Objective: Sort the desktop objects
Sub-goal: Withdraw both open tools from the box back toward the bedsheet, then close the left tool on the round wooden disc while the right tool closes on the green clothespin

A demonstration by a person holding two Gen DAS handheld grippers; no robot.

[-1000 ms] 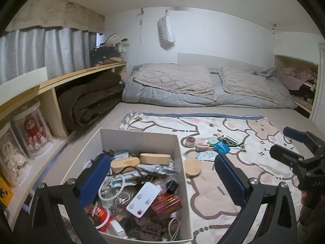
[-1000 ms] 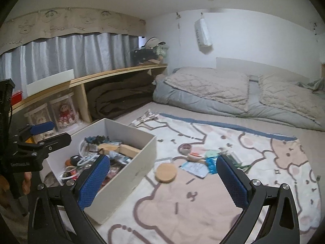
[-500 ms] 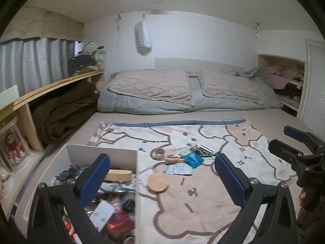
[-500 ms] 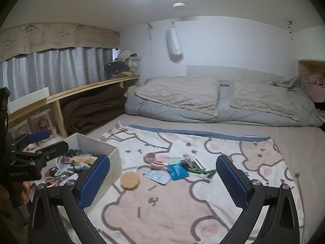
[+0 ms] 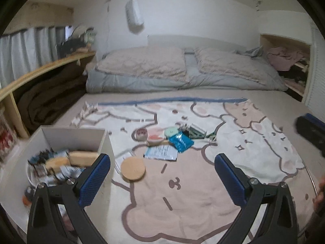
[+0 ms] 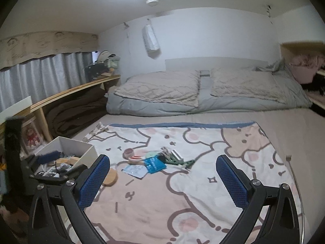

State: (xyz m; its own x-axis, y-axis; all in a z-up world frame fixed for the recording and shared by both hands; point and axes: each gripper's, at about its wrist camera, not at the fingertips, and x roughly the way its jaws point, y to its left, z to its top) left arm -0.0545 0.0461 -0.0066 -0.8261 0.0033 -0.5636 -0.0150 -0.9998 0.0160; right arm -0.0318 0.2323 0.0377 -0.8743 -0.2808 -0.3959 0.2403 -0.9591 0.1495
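Underneath, cartoon blanket (image 5: pixel 182 193) beside bed (image 5: pixel 182 75).

wrist views facing bed (image 5: pixel 182 75), sharing blanket (image 6: pixel 182 183)

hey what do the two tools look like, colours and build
Both match: the left tool and right tool have black angular frames with triangular cut-outs, silver screw heads at the joints, and flat fingers padded in blue dimpled rubber. No cables or readable markings show.

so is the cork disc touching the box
Apart. The left wrist view shows the cork disc lying flat on the blanket, with a strip of blanket visible between it and the box wall.
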